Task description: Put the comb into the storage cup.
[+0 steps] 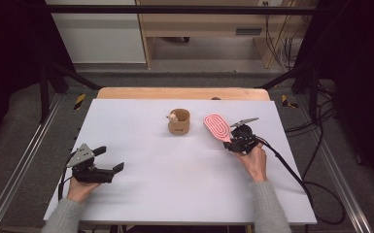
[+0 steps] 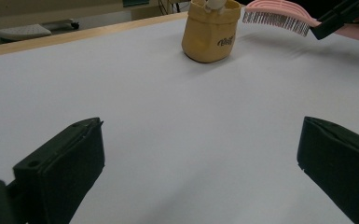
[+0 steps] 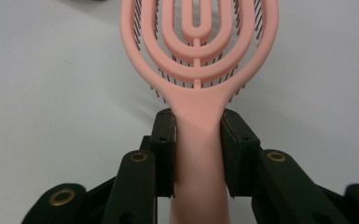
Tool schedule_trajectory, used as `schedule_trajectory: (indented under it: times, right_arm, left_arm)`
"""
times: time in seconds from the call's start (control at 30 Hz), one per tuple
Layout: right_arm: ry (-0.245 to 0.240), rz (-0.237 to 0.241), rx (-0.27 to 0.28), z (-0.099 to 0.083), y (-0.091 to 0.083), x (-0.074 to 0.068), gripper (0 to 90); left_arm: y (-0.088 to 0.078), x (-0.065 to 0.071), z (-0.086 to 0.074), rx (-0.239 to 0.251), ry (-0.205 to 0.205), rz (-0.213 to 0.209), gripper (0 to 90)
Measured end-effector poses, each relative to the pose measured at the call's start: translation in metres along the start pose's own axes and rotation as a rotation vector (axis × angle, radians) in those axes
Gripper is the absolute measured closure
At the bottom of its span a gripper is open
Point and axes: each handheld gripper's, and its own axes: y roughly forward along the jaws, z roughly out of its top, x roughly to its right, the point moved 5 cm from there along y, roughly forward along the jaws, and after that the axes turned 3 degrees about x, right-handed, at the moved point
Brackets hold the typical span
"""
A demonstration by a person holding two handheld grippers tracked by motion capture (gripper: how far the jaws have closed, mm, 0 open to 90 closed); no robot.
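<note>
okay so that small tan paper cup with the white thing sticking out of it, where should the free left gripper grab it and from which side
Grip the small tan paper cup across its side wall, just below the rim, probably coming in level from the left gripper's side. It stands upright with bare table there; the pink vented hairbrush, clamped by its handle in the right gripper, crowds the other side. The white thing rules out the top.

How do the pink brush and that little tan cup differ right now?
The pink brush is flat, long and slotted; the tan cup is short and round. The brush is clamped by its handle in the right gripper, bristles down, while the cup stands free on the table with something pale inside.
</note>
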Motion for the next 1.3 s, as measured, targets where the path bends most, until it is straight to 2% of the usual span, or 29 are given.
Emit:
schedule_trajectory:
  times: [0.37,0.47,0.87,1.13,1.3]
  right_arm:
    - [0.002,0.037,0.059,0.002,-0.016,-0.006,69.6]
    - [-0.016,0.045,0.079,0.002,-0.020,-0.008,69.6]
    - [-0.024,0.074,0.138,0.003,-0.035,-0.015,69.6]
    - [-0.050,0.093,0.177,0.004,-0.044,-0.023,69.7]
    - [-0.064,0.099,0.180,0.002,-0.047,-0.028,69.6]
  left_arm:
    - [0.001,0.003,0.001,-0.006,0.003,-0.001,0.3]
    - [0.002,0.004,0.002,-0.003,0.003,-0.003,0.3]
    - [0.003,0.010,0.007,0.004,0.000,-0.008,0.3]
    - [0.006,0.015,0.009,-0.002,-0.007,-0.006,0.3]
    - [0.008,0.019,0.011,-0.006,-0.015,-0.007,0.3]
